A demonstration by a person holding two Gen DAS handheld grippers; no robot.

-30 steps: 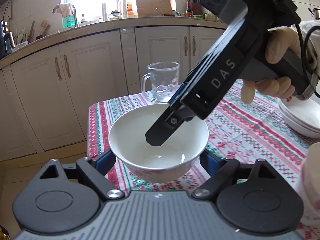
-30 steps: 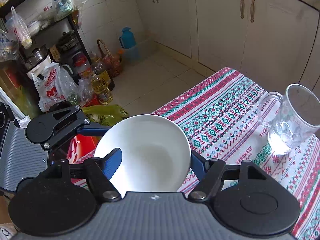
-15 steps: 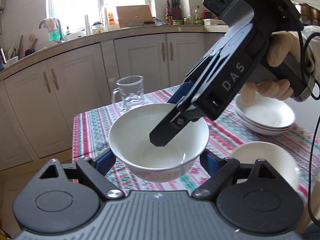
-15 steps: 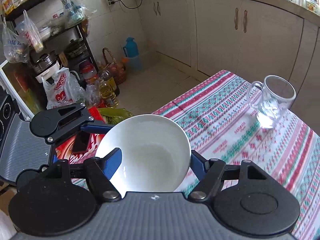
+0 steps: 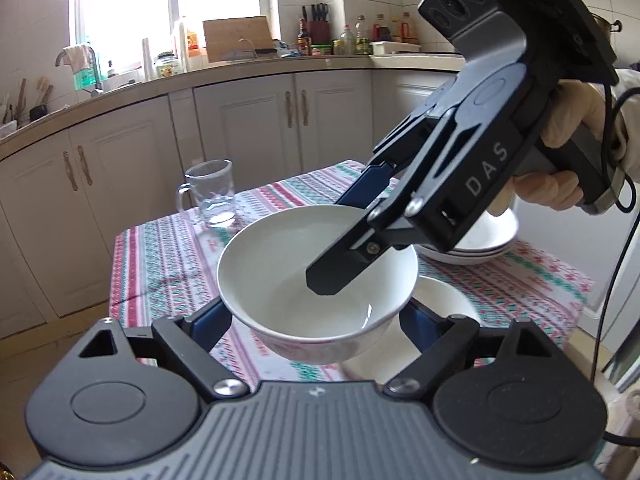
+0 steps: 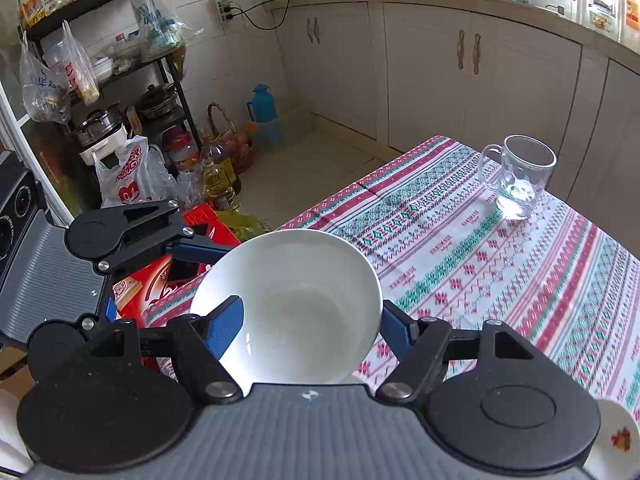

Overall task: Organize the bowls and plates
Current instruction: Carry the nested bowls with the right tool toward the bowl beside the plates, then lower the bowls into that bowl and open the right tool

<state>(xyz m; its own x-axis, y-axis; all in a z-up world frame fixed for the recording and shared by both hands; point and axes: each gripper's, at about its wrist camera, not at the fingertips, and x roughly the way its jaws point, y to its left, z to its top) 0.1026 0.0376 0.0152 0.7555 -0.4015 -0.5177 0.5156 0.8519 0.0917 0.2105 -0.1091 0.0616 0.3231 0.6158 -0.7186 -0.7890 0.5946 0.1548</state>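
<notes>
Held bowl: a white bowl (image 5: 316,276) is carried in the air above the near part of the table (image 6: 500,264), over the edge that faces the floor; nothing is seen inside it, only a glossy white interior with a highlight near the bottom.
Left gripper (image 5: 316,320): its blue-padded fingers (image 5: 212,320) are spread wide and pressed against the outer wall of the held bowl on two opposite sides, below the rim.
Right gripper (image 6: 312,324): the held bowl's rim is straddled, with one finger pad (image 6: 226,324) lying inside the bowl and the other outside the wall; in the left wrist view the inner finger is seen reaching down into the bowl. The bowl wall is pinched between them.
Hand: a gloved hand (image 5: 568,120) is wrapped around the right gripper's handle.
Second bowl (image 5: 444,300): a white bowl is seen on the table directly under and beyond the held bowl; its contents cannot be told.
Stacked dishes (image 5: 480,240): a stack of shallow white dishes is set near the far right edge of the table, partly hidden by the right gripper.
Glass mug (image 6: 520,176): an empty clear mug stands upright near the table corner closest to the cabinets.
Table cover: a striped patterned cloth is spread over the table.
</notes>
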